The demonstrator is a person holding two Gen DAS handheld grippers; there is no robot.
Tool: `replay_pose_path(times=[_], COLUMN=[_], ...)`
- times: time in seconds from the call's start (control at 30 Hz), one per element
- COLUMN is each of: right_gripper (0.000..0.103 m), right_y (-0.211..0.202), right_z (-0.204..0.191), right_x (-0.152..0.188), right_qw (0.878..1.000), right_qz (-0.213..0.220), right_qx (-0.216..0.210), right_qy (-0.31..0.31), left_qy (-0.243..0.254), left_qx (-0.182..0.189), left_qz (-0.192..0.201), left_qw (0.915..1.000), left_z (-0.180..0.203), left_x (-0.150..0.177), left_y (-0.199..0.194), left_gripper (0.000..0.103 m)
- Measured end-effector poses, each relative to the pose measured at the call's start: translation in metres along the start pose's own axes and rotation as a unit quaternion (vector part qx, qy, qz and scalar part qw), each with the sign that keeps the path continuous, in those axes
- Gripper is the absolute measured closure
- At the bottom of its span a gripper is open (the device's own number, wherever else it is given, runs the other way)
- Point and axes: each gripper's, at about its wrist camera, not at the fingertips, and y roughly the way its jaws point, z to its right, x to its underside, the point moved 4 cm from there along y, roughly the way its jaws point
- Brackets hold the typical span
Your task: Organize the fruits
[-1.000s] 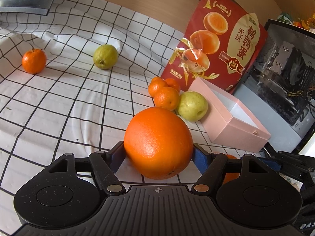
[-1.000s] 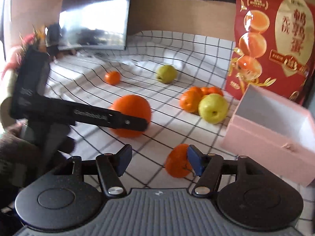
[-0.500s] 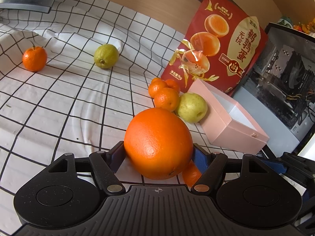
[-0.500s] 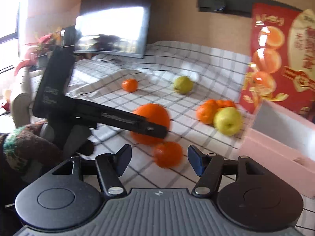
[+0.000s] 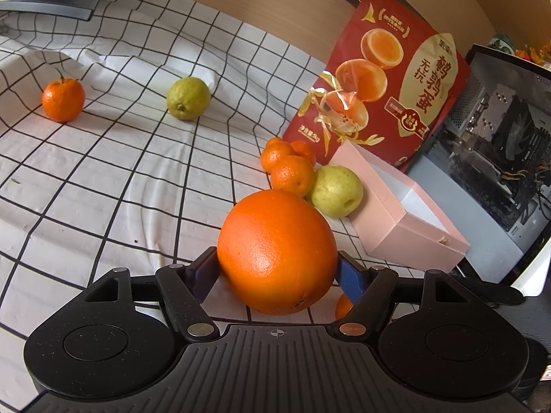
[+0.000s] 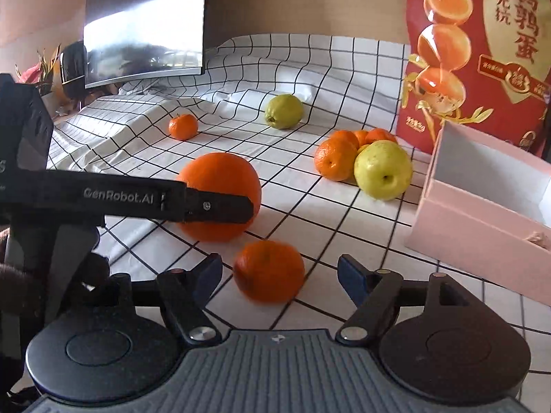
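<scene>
A: Left side first. What sits beyond the left gripper (image 5: 277, 268)?

B: Far left of its fingers (image 5: 203, 270), well apart, a lone tangerine (image 5: 63, 99) on the checked cloth (image 5: 103, 179) over the tabletop. Right of that, also far out, a green pear (image 5: 188, 97).

A: And the fingers themselves?

B: Closed on the large orange (image 5: 277, 251), one pad pressed to each flank. The side view from the right wrist shows it resting on the cloth.

A: Ahead and right of it?

B: A huddle of small tangerines (image 5: 291, 167) touching a yellow-green pear (image 5: 335, 191); just beside the pear, the open pink box (image 5: 406, 234). A red snack bag (image 5: 382, 93) stands upright behind the box.

A: Right gripper (image 6: 275, 272)?

B: Jaws opening. A small tangerine (image 6: 269, 270) lies on the cloth between its fingers (image 6: 208, 272), gaps on both sides, neither pad touching. The large orange is just beyond the left finger, the pink box off past the right one.
</scene>
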Motion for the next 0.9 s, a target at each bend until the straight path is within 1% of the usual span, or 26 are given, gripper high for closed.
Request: replay_pose_path(times=[0.03,0.13,0.17,0.23,0.3,0.37,0.43,0.57,0.6,0.67,0.73,0.83,0.9], right_gripper=[0.031,0.05,0.052,0.054,0.055,0.055,0.055,0.055,0.055,0.051,0.045,0.037,0.037], right_y=[0.004,0.013,0.013,0.008,-0.001,-0.013,-0.024,-0.034,-0.035,-0.034,-0.031,-0.02,-0.012], right_z=[-0.001,-0.005,-0.005,-0.005,-0.004,-0.003,-0.001,0.01,0.013,0.016,0.017,0.019,0.019], right_x=[0.0,0.0,0.001,0.003,0.004,0.005,0.007,0.011,0.012,0.014,0.015,0.014,0.01], right_qw=[1.0,1.0,0.999,0.999,0.999,0.999,0.999,0.999,0.999,1.0,1.0,1.0,0.999], right_qz=[-0.005,-0.027,-0.031,-0.028,-0.024,-0.011,0.001,0.006,0.006,0.004,0.001,-0.004,-0.014], right_qx=[0.0,0.003,0.001,0.004,0.005,0.017,0.028,0.025,0.02,0.008,0.0,-0.011,-0.021], right_qy=[-0.001,-0.008,-0.009,-0.016,-0.023,-0.034,-0.046,-0.031,-0.024,-0.011,0.001,0.02,0.03], left_qy=[0.002,0.021,0.037,0.074,0.098,0.107,0.105,0.102,0.104,0.105,0.102,0.099,0.096], left_qx=[-0.001,-0.022,-0.033,-0.059,-0.075,-0.082,-0.08,-0.065,-0.062,-0.058,-0.053,-0.048,-0.045], left_qz=[-0.001,-0.004,-0.003,0.0,-0.003,-0.016,-0.035,-0.063,-0.066,-0.072,-0.075,-0.061,-0.057], left_qw=[1.0,0.9995,0.9988,0.9955,0.9923,0.9907,0.9906,0.9906,0.9905,0.9902,0.9905,0.9921,0.9927], left_z=[0.001,0.006,0.01,0.02,0.026,0.027,0.026,0.022,0.022,0.022,0.02,0.017,0.016], left_x=[0.0,-0.001,-0.003,-0.009,-0.017,-0.024,-0.027,-0.024,-0.022,-0.02,-0.017,-0.017,-0.017], left_y=[0.0,0.001,0.002,0.002,0.004,0.009,0.017,0.025,0.024,0.025,0.027,0.03,0.03], left_gripper=[0.026,0.023,0.023,0.024,0.024,0.024,0.023,0.022,0.022,0.022,0.024,0.024,0.024])
